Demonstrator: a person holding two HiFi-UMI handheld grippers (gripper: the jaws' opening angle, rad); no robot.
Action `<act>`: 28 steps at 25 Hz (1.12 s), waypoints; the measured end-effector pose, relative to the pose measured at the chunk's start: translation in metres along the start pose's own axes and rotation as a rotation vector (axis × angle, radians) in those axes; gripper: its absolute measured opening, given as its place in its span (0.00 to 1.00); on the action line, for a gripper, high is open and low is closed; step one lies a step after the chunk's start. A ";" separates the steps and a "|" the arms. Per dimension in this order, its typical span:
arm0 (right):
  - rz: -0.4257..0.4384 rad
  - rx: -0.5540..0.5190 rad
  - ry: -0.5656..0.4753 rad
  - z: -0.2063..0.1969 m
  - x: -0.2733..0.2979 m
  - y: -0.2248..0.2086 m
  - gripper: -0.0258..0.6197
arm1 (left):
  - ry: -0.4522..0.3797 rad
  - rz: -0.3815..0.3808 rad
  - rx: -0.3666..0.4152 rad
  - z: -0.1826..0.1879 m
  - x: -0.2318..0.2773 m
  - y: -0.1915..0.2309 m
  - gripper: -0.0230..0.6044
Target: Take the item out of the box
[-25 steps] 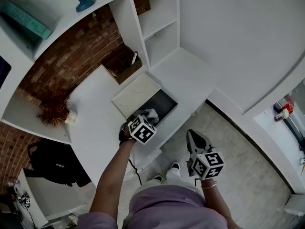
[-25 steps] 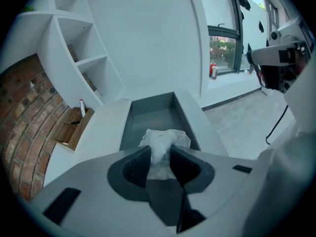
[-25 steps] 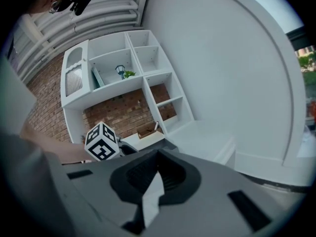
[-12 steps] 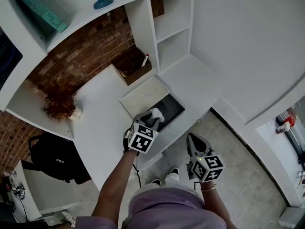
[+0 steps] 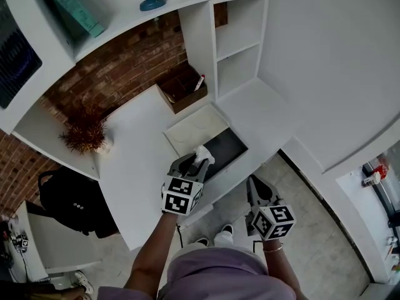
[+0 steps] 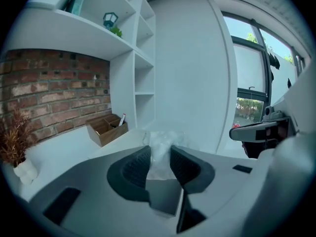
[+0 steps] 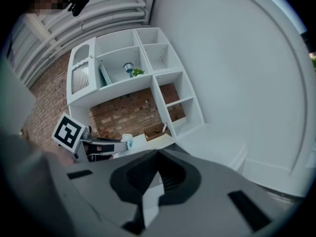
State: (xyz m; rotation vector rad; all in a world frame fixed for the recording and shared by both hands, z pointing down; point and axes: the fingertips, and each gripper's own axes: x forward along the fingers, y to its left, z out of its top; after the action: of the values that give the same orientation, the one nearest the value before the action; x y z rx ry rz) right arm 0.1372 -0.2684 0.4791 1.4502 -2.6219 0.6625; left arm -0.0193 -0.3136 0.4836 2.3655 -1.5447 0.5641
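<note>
White desk (image 5: 128,167) holds the dark box (image 5: 230,146), and the left gripper (image 5: 197,162), jaws tight on the soft white item (image 5: 203,152), has lifted it up from the box, so it is almost out, while the right gripper (image 5: 254,186) hangs closed, empty.

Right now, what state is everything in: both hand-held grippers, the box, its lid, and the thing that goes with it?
Left hand-held gripper: shut on the wrapped item.
Right hand-held gripper: shut, empty.
Wrapped item: pinched between the jaws, held over the box's near edge.
Box: open, dark inside.
Lid: folded back flat on the desk.
</note>
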 end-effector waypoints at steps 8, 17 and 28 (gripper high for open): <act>0.004 -0.009 0.001 0.000 -0.001 0.005 0.04 | -0.095 0.033 -0.118 -0.005 -0.028 0.005 0.24; 0.012 -0.024 -0.006 0.001 -0.005 0.011 0.04 | -0.171 0.083 -0.213 -0.010 -0.052 0.005 0.24; 0.012 -0.064 -0.013 0.003 -0.006 0.015 0.04 | -0.206 0.111 -0.250 -0.012 -0.064 0.004 0.24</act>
State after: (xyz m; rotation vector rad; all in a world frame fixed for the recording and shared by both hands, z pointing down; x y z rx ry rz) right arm 0.1287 -0.2574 0.4700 1.4270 -2.6377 0.5667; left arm -0.0481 -0.2581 0.4649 2.2138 -1.7281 0.1400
